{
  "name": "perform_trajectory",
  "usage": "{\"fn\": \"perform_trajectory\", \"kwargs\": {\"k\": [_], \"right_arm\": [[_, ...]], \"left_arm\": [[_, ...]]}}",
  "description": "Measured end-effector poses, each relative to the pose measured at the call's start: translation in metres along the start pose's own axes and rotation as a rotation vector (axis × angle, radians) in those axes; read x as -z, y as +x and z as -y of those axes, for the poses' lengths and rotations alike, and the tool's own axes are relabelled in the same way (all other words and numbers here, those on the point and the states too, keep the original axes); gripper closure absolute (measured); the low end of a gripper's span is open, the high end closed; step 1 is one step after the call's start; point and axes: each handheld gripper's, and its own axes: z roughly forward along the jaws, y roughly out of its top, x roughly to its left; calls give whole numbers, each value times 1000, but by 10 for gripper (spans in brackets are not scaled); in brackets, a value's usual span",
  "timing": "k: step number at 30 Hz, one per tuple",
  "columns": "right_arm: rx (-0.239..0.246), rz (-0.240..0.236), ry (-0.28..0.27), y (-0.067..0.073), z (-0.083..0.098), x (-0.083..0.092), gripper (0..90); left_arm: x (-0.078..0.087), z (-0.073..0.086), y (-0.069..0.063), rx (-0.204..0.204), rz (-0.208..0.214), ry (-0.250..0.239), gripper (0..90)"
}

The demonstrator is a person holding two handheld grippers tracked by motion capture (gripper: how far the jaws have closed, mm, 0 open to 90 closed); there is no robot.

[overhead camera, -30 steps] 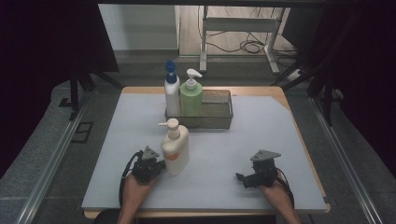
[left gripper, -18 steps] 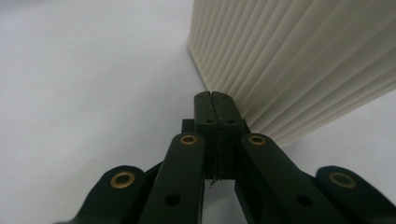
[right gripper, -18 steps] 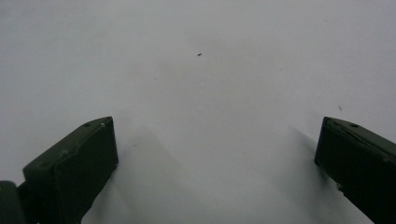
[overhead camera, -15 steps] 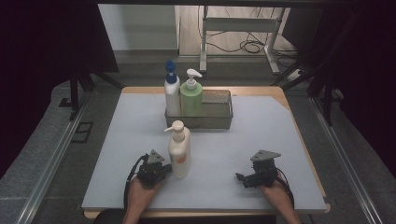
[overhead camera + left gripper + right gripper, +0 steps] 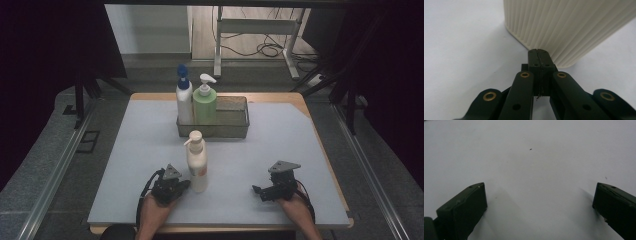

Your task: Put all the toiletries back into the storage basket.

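On the pale tabletop (image 5: 300, 150), the left gripper (image 5: 539, 53), jaws shut, touched a ribbed cream bottle (image 5: 564, 27); the right gripper (image 5: 539, 205) gaped empty. Two bottles (image 5: 197, 100) stood inside the basket (image 5: 235, 122).

floor: grey (image 5: 45, 165) | backdrop: dark curtains (image 5: 50, 45) | beyond: metal desk frame (image 5: 255, 30)
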Motion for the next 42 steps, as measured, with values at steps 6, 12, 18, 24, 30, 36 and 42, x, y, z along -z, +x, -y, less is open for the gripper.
{"fn": "perform_trajectory", "kwargs": {"k": [6,12,18,24,30,36,42], "right_arm": [[1,0,0,0,0,0,0],[0,0,0,0,0,0,0],[0,0,0,0,0,0,0],[0,0,0,0,0,0,0],[0,1,0,0,0,0,0],[0,1,0,0,0,0,0],[-1,-1,2,0,0,0,0]], "left_arm": [[-2,-2,-7,-25,15,9,893],[-5,-3,-12,-51,28,9,892],[-10,-7,-18,-76,47,9,892],[-14,-10,-21,-90,61,8,892],[-20,-15,-24,-112,76,13,892],[-21,-16,-23,-117,87,12,892],[-17,-13,-22,-119,76,13,890]]}}
